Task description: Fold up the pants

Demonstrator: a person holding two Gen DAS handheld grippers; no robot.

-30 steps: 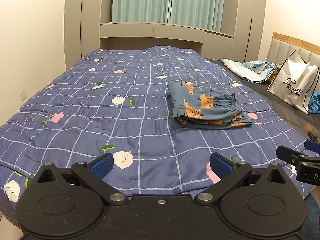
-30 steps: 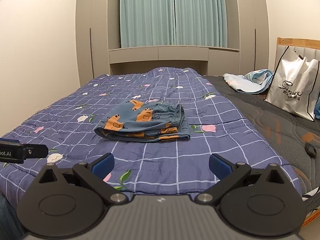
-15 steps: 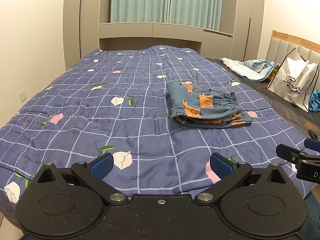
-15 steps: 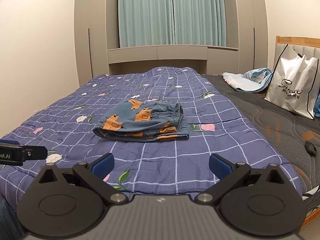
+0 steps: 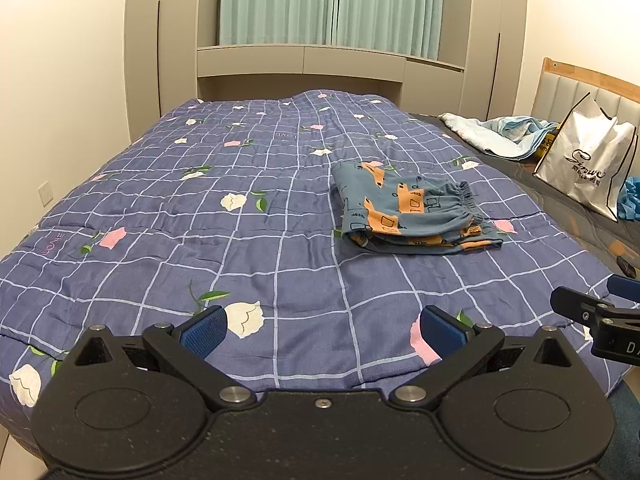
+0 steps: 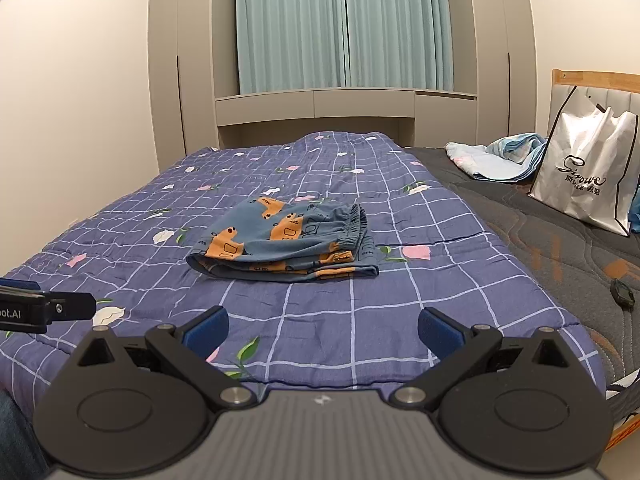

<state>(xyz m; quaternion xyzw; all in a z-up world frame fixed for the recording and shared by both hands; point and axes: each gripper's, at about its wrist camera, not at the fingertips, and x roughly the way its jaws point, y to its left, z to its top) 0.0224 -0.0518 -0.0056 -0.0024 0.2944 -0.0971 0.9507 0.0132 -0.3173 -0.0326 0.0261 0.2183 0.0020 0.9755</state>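
The blue pants with orange prints (image 5: 412,210) lie folded in a small stack on the bed, elastic waistband to the right; they also show in the right wrist view (image 6: 286,246). My left gripper (image 5: 322,330) is open and empty, held low over the near edge of the bed, well short of the pants. My right gripper (image 6: 322,330) is open and empty, also back from the pants. Each gripper's tip shows at the edge of the other's view.
The bed has a purple checked quilt with flowers (image 5: 200,208). A white shopping bag (image 6: 588,176) and a crumpled light-blue cloth (image 6: 500,156) sit on the dark mattress (image 6: 560,248) at the right. A small dark object (image 6: 622,294) lies near its edge. Wardrobes and curtains stand behind.
Both grippers have drawn back slightly and tilted up a little; the pants look a bit farther away. The pants have not moved.
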